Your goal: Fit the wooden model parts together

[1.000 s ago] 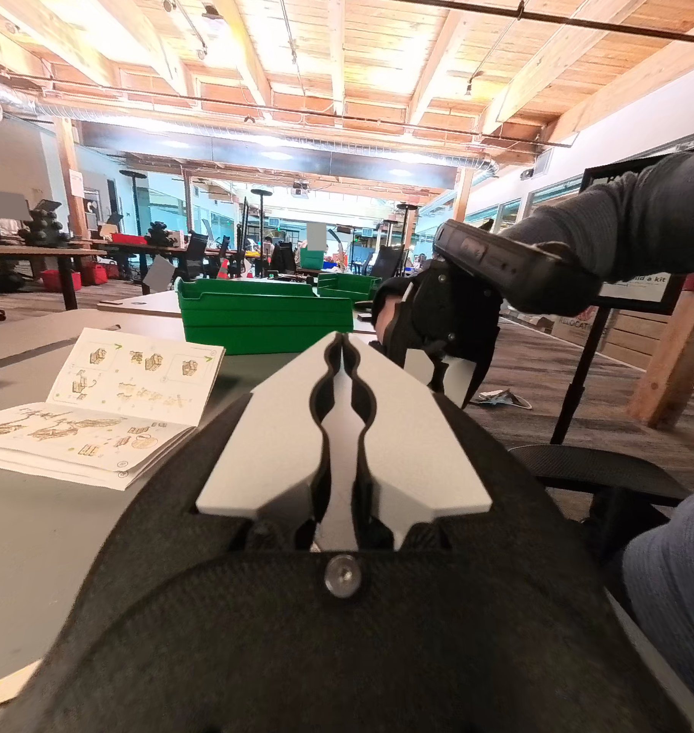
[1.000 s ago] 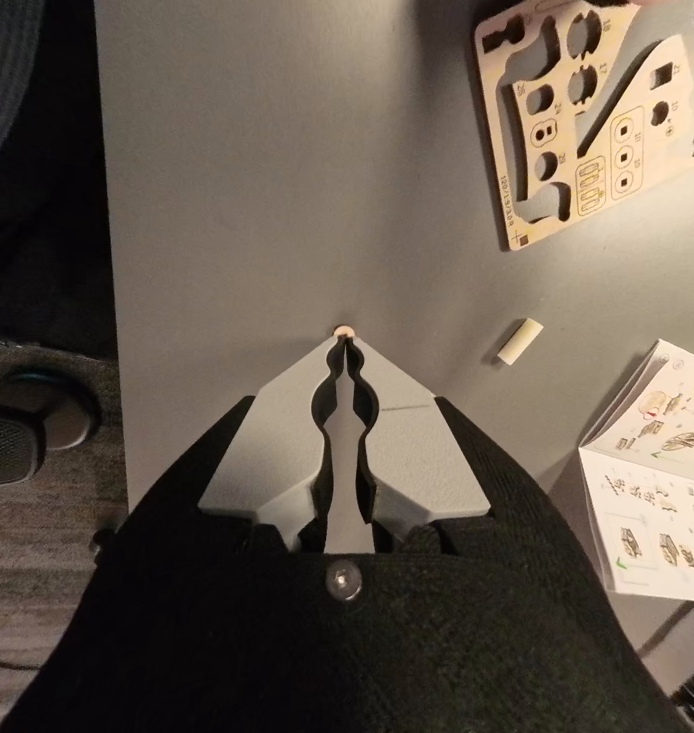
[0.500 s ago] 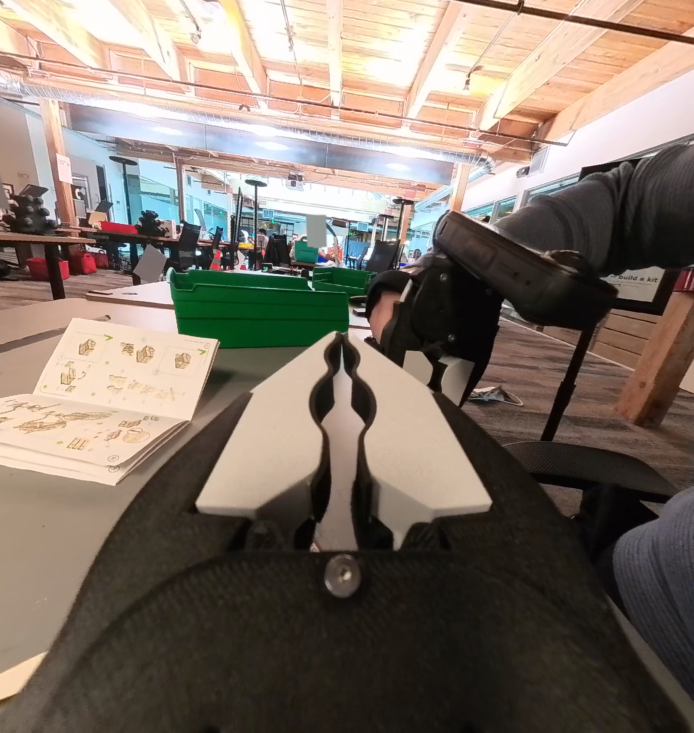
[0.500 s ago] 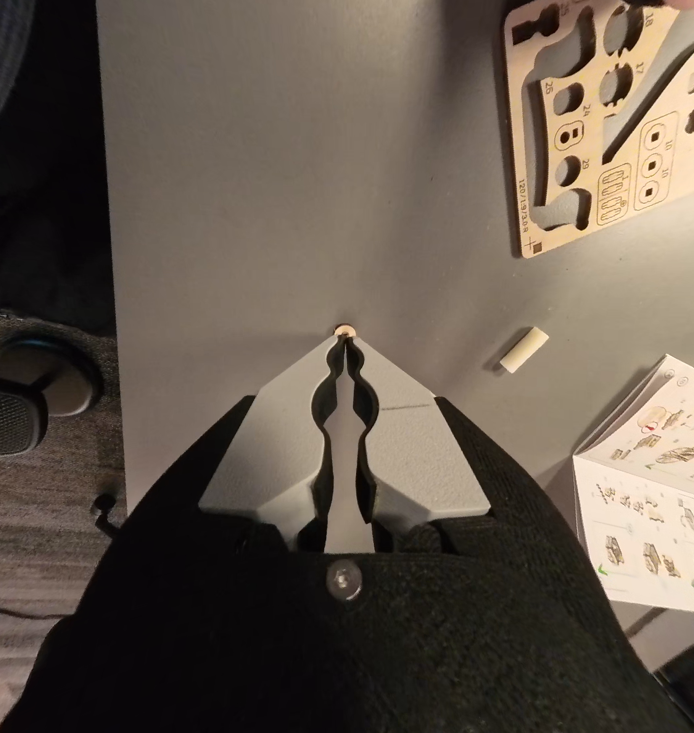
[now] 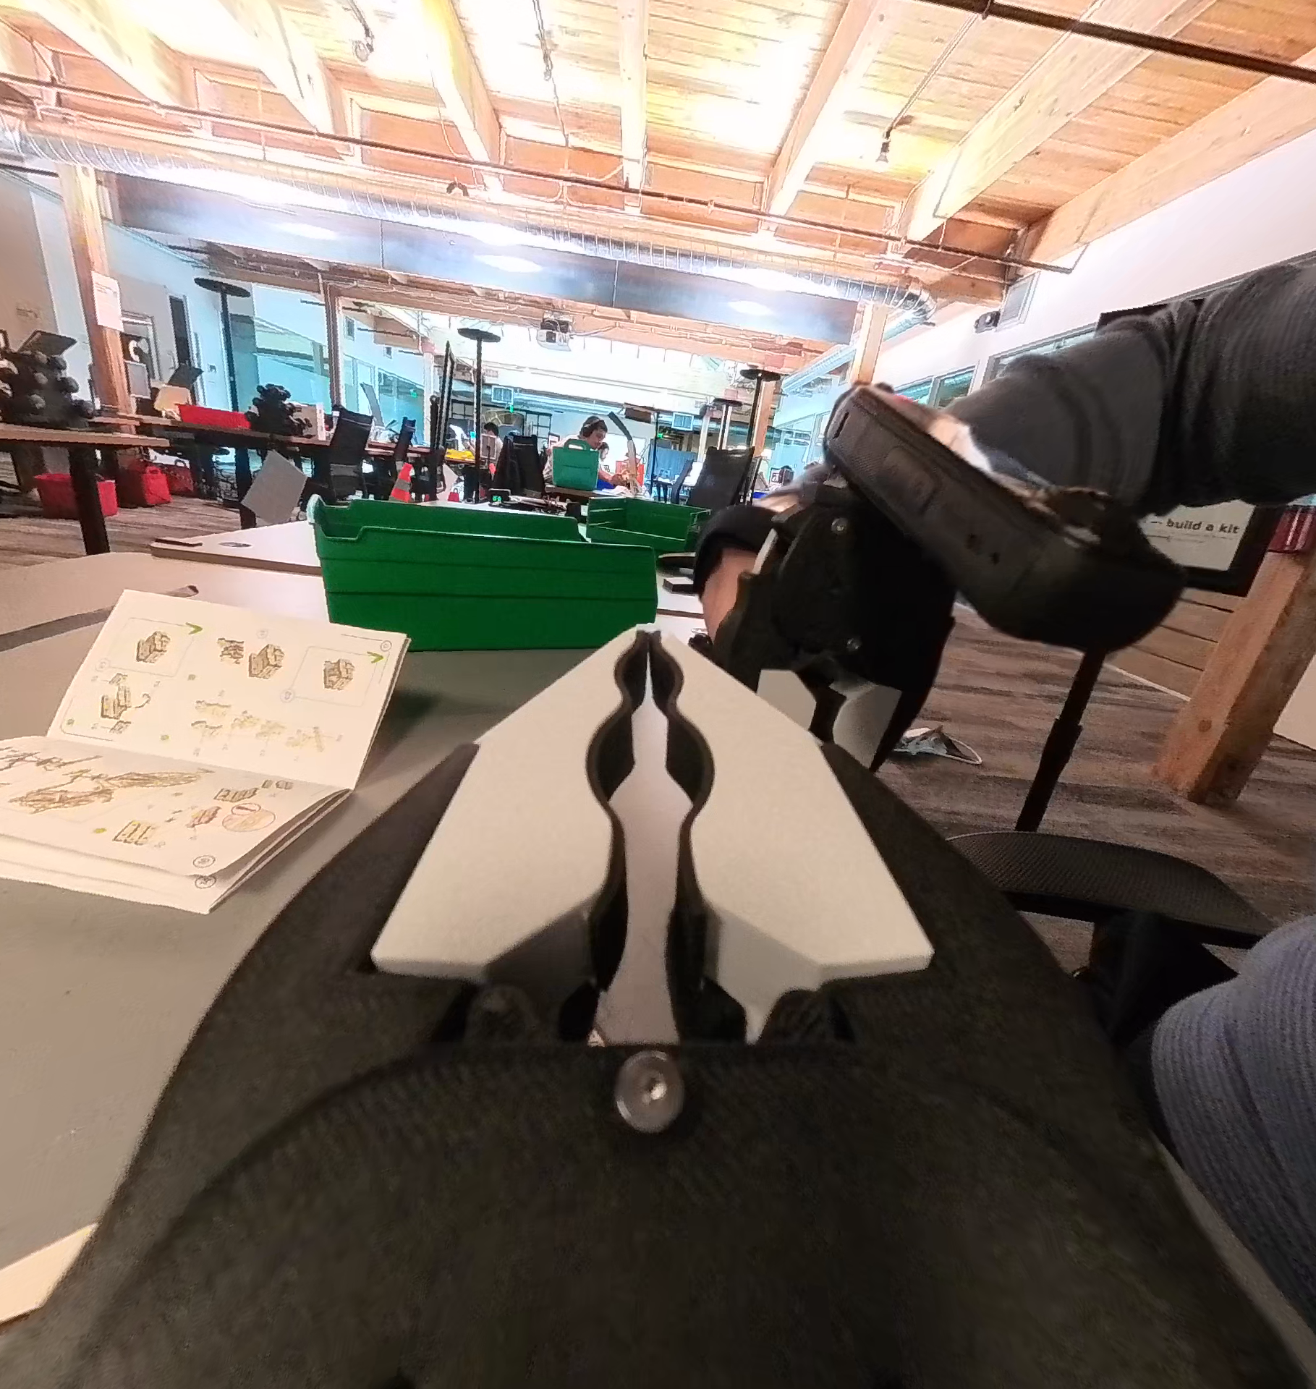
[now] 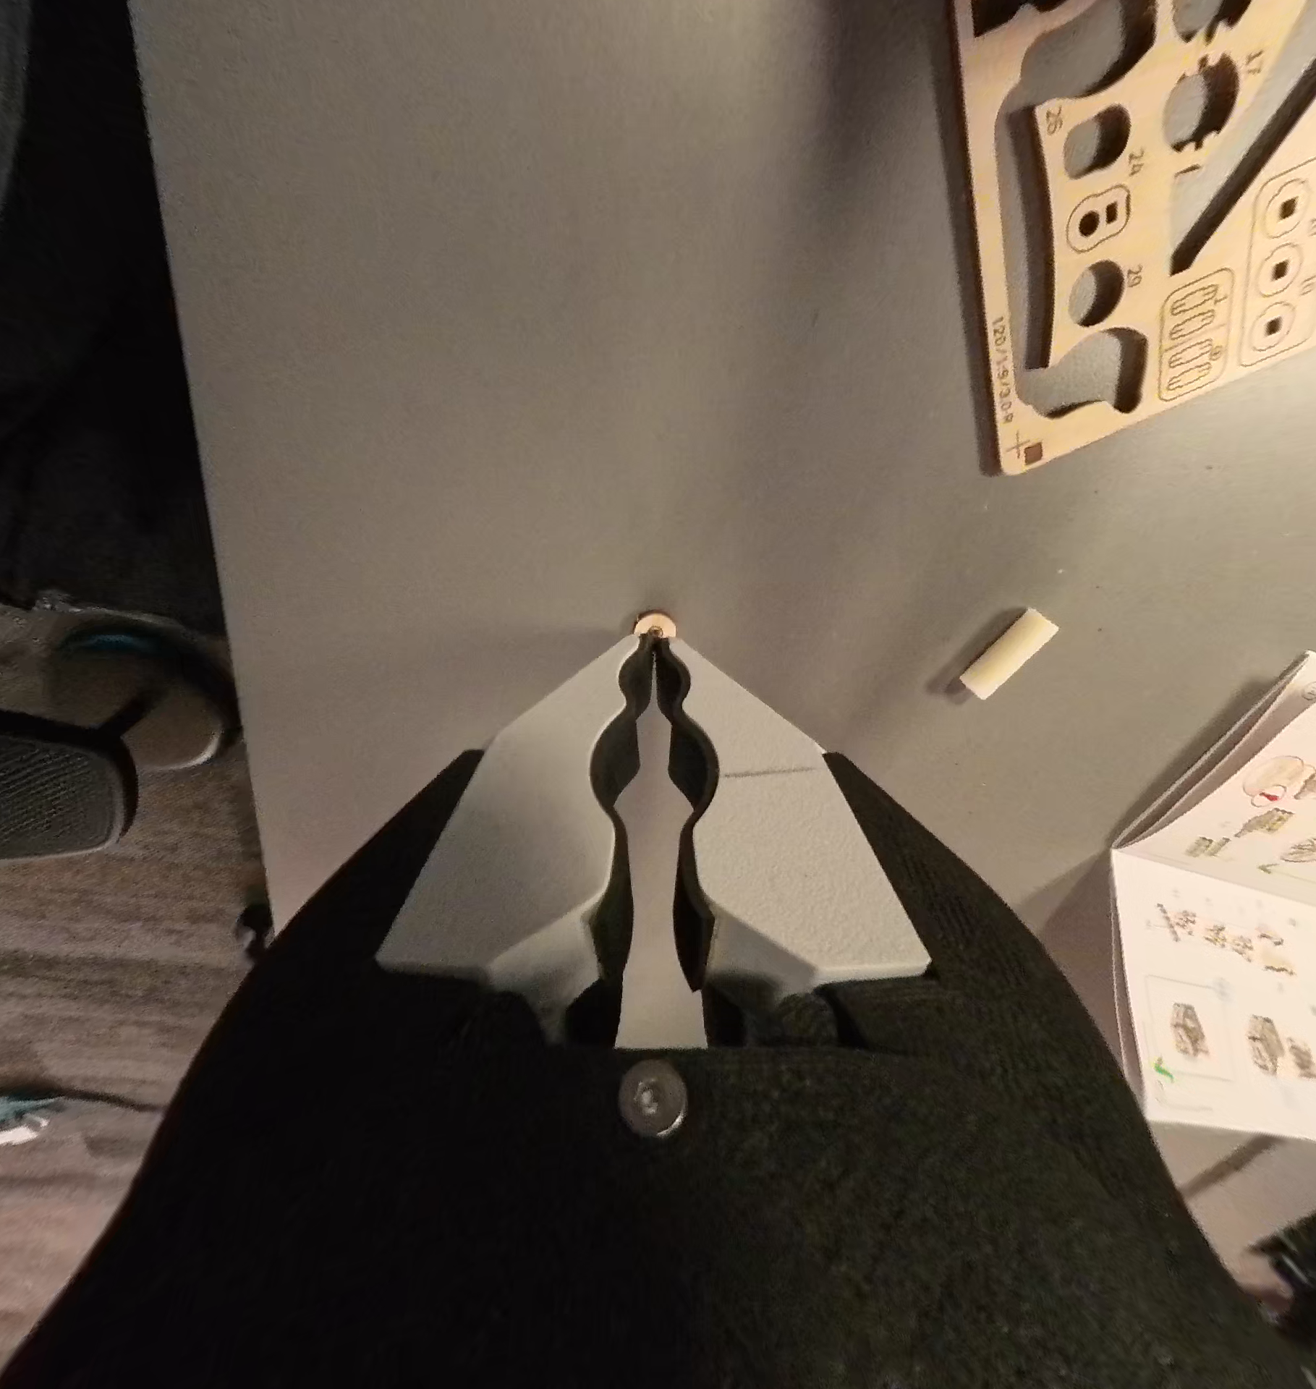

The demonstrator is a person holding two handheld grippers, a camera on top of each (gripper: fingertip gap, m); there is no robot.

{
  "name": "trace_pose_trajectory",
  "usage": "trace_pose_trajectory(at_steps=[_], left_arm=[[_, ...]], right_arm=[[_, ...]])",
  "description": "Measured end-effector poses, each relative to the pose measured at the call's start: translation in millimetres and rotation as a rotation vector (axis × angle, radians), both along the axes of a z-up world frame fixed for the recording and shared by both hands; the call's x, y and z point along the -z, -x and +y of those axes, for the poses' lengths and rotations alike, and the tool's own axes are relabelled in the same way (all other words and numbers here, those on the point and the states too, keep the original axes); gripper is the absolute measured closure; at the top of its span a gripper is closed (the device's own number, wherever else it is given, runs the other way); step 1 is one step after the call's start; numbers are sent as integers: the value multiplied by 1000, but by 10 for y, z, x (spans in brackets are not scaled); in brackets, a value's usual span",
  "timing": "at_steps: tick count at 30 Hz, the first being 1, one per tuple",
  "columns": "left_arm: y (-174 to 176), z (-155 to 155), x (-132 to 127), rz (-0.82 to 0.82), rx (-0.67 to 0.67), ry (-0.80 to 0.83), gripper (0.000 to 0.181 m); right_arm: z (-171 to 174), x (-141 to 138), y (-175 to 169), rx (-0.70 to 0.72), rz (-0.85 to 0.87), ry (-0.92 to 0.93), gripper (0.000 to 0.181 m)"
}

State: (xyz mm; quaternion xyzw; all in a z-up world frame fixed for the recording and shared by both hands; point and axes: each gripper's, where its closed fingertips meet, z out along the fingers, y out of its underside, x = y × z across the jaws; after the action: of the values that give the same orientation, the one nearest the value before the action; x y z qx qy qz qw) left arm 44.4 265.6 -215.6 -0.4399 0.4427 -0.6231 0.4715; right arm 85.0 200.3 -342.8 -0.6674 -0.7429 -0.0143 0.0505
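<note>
Right gripper (image 6: pixel 655 639) pointed straight down over the grey tabletop (image 6: pixel 527 338), jaws clamped on a small round wooden piece (image 6: pixel 655 624) that peeks out just past the tips. Wooden parts sheet (image 6: pixel 1136 225) flat at upper right, many shapes already punched out, well apart from the gripper. Small pale cylinder (image 6: pixel 1004 663) lying on the tabletop between the tips and an open instruction booklet (image 6: pixel 1241 939) at right. Left gripper (image 5: pixel 651 639) held low and level above the tabletop, jaws together with nothing between them. Same booklet (image 5: pixel 188 751) to its left, green stacked trays (image 5: pixel 482 594) straight ahead. Right gripper (image 5: pixel 854 699) seen farther off at right, tips aimed down, gripped by a dark-sleeved arm (image 5: pixel 1203 391).
</note>
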Motion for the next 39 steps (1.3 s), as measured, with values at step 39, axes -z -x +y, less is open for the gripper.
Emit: trace_pose_trajectory(at_steps=[39], left_arm=[[5, 31, 3, 1, -22, 3, 181]], right_arm=[[0, 51, -214, -113, -498, 17, 181]])
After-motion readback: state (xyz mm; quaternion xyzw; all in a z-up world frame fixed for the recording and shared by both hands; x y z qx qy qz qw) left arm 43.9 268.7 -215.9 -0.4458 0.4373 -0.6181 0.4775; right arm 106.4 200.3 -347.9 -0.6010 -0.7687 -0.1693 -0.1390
